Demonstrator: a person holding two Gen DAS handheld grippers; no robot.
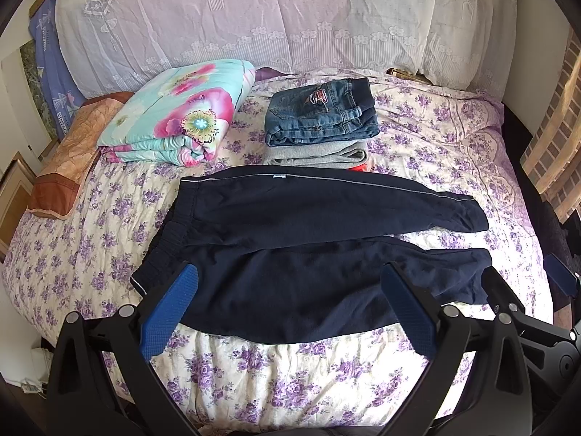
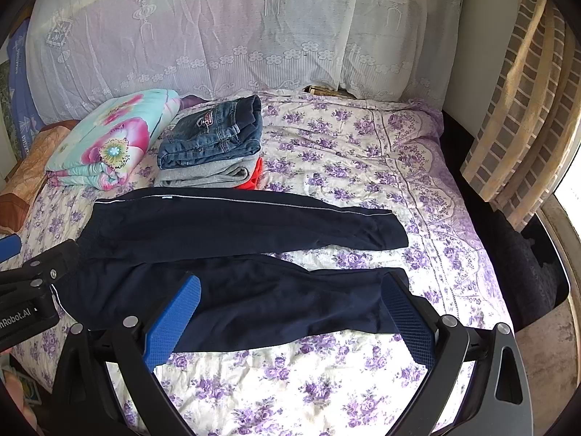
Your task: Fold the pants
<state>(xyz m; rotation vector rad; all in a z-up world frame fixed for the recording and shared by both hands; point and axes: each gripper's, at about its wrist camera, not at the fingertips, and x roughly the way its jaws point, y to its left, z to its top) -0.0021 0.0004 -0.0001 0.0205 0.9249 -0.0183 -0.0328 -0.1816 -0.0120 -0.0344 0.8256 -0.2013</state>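
Pants [image 1: 308, 239] lie spread across a bed [image 1: 290, 381], waistband left, legs running right. Just behind them sits a stack of folded clothes [image 1: 321, 123]; a folded quilt [image 1: 178, 112] rests to its left, pillows [image 1: 290, 18] farthest back.

My left wrist camera looked down from the near edge of the bed [image 1: 290, 381] toward its far lace-draped end, set slightly left. My right wrist camera faced the same way from further right. Both sat close above the dark pants [image 1: 308, 239] [image 2: 236, 254] and shared the folded stack [image 1: 319, 120] [image 2: 214, 141].
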